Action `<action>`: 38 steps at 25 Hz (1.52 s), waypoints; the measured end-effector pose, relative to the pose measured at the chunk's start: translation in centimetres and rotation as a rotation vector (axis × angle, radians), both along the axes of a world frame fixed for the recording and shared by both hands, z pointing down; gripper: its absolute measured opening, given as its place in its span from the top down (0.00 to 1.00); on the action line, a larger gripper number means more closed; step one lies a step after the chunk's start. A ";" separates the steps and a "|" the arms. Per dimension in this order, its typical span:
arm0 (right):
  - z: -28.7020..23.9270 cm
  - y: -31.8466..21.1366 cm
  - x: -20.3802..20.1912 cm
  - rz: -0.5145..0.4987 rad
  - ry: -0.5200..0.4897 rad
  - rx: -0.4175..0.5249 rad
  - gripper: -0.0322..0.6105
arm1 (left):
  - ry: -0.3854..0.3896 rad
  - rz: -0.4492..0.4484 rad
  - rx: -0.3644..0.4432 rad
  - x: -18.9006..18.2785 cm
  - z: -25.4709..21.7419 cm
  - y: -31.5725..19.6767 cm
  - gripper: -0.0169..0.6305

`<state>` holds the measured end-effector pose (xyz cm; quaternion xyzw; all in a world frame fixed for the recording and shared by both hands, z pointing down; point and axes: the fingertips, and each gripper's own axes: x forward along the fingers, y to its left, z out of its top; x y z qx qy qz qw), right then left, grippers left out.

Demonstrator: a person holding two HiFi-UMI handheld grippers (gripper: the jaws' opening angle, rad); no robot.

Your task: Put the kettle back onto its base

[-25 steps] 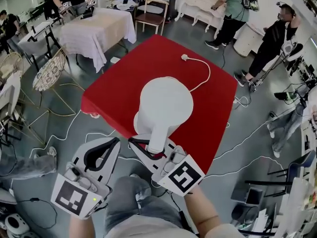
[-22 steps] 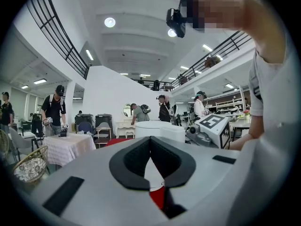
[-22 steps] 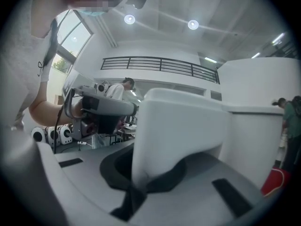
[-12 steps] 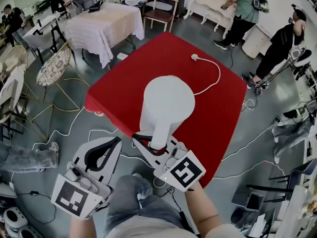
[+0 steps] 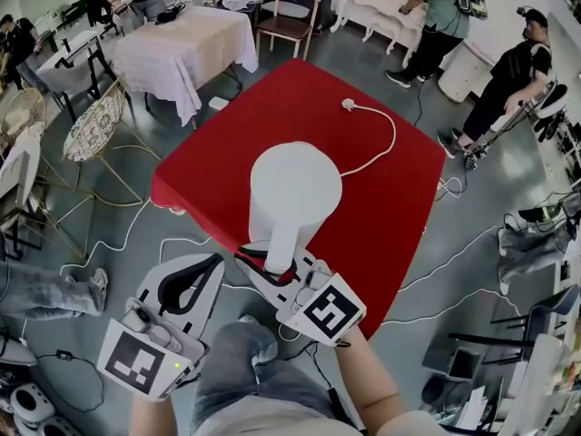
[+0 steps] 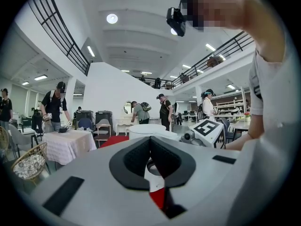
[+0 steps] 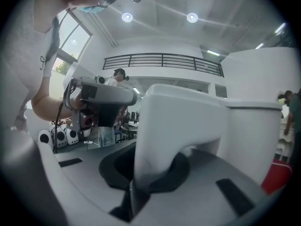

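Firmly clamped, kettle (image 5: pixel 296 189) handle between right tongs (image 5: pixel 271 269)

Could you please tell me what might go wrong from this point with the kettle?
The white plastic kettle hides its base from above, so it could come down off-centre and tip. The white power cord lies loose across the red table, and a nudge on it might shift the base. The kettle also sits towards the table's near edge.

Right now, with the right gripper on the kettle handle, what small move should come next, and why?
Probably lower the kettle straight down a little, with the right gripper shut on its handle. The cord runs under the kettle, so the base likely lies hidden beneath; whether it is seated I cannot tell.
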<state>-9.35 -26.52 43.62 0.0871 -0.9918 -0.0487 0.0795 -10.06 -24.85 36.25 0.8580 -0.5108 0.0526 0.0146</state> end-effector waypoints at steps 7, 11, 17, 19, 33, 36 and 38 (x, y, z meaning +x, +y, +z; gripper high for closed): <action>0.0 0.2 1.9 0.019 0.008 -0.041 0.82 | -0.005 0.029 -0.030 0.5 -1.3 -0.2 0.96; 0.3 0.1 3.5 0.054 0.031 -0.044 0.80 | -0.002 0.053 -0.034 1.1 -2.1 -0.8 0.96; 0.6 -0.7 6.4 0.131 -0.009 -0.124 0.75 | -0.008 0.096 -0.043 2.6 -2.5 -1.1 0.96; 0.7 -1.0 7.4 0.170 -0.010 -0.129 0.75 | -0.009 0.105 -0.041 2.8 -2.7 -1.1 0.96; -1.8 0.5 13.8 0.374 -0.045 -0.137 0.78 | -0.003 0.140 -0.019 4.4 -5.0 2.2 0.96; -4.5 2.3 13.6 0.383 -0.085 -0.125 0.93 | 0.001 0.159 -0.009 5.4 -5.8 3.3 0.96; -6.5 3.9 13.4 0.376 -0.115 -0.126 0.94 | 0.003 0.174 0.000 6.2 -6.4 4.4 0.96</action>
